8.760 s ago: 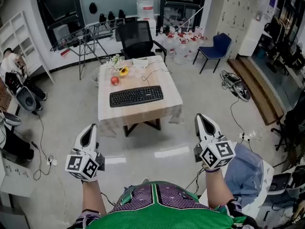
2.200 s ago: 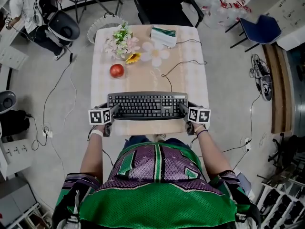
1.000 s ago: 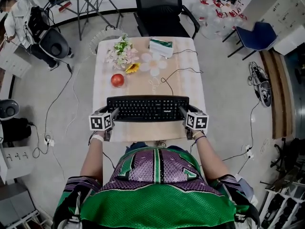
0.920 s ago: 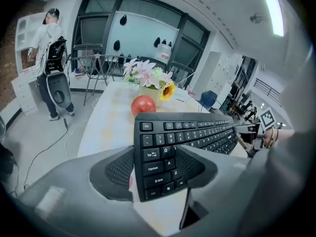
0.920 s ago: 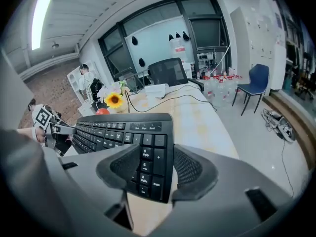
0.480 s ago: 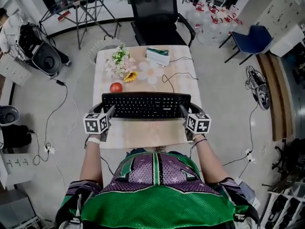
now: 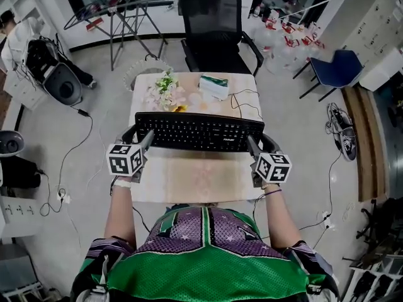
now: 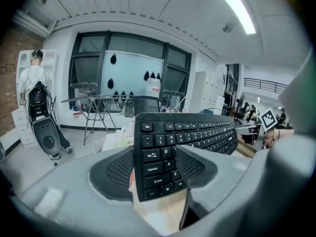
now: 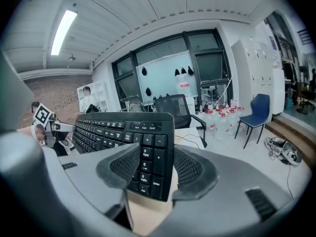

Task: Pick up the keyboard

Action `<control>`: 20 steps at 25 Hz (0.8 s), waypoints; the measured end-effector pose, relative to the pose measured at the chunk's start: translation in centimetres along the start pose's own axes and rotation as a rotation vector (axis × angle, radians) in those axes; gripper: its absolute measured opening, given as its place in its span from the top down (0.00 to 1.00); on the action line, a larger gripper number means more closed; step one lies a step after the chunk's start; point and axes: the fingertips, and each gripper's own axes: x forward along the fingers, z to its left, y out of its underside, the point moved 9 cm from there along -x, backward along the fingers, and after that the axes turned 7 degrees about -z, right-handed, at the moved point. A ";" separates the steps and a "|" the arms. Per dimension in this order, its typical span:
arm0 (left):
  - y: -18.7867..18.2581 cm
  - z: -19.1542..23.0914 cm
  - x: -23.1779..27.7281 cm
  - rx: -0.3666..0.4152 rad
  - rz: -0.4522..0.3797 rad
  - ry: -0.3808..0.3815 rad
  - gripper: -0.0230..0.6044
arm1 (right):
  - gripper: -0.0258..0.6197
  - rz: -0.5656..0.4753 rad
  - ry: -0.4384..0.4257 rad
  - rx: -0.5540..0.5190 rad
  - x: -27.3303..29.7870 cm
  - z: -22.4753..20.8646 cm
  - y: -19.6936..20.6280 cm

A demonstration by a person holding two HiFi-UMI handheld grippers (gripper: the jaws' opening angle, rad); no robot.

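Observation:
A black keyboard (image 7: 198, 132) hangs in the air above the small table (image 7: 195, 178), held level by its two ends. My left gripper (image 7: 143, 141) is shut on its left end; in the left gripper view the keyboard (image 8: 163, 154) end sits clamped between the two pads. My right gripper (image 7: 252, 145) is shut on the right end, and the right gripper view shows the keyboard (image 9: 145, 157) number pad between its pads. The keyboard's cable (image 7: 242, 109) trails back over the table.
Artificial flowers (image 7: 165, 90) and a green-and-white box (image 7: 214, 85) lie at the table's far end. A black office chair (image 7: 217, 30) stands behind the table, a blue chair (image 7: 330, 68) to the right. A person (image 7: 12, 33) stands at the far left by shelves.
Both grippers have risen with the keyboard, lifting it off the table. It now looks larger and covers the red apple that showed earlier.

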 end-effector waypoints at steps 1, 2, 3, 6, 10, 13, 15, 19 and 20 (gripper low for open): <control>-0.5 -0.1 0.0 -0.002 -0.011 -0.001 0.53 | 0.64 -0.013 0.000 -0.006 0.0 -0.1 -0.6; -1.0 -0.3 -0.1 -0.004 -0.021 -0.002 0.53 | 0.64 -0.026 0.000 -0.011 -0.1 -0.1 -1.2; -1.5 -0.4 -0.3 -0.003 -0.033 -0.005 0.53 | 0.64 -0.039 -0.001 -0.016 -0.3 -0.1 -1.8; -3.4 -0.8 -1.2 0.018 -0.087 -0.013 0.53 | 0.64 -0.091 -0.010 -0.034 -0.9 0.3 -3.8; -7.1 -1.5 -2.5 0.045 -0.175 -0.014 0.53 | 0.64 -0.169 -0.015 -0.064 -2.1 0.7 -7.6; -9.7 -2.2 -3.6 0.059 -0.242 -0.012 0.53 | 0.64 -0.231 -0.017 -0.082 -3.1 0.9 -10.6; -11.0 -2.4 -4.4 0.067 -0.278 -0.011 0.53 | 0.64 -0.267 -0.021 -0.101 -3.8 1.4 -12.2; -12.3 -2.5 -5.6 0.060 -0.318 -0.007 0.53 | 0.64 -0.319 -0.019 -0.137 -5.1 2.3 -14.4; -12.6 -2.6 -5.8 0.058 -0.326 -0.005 0.53 | 0.64 -0.327 -0.018 -0.143 -5.4 2.4 -14.9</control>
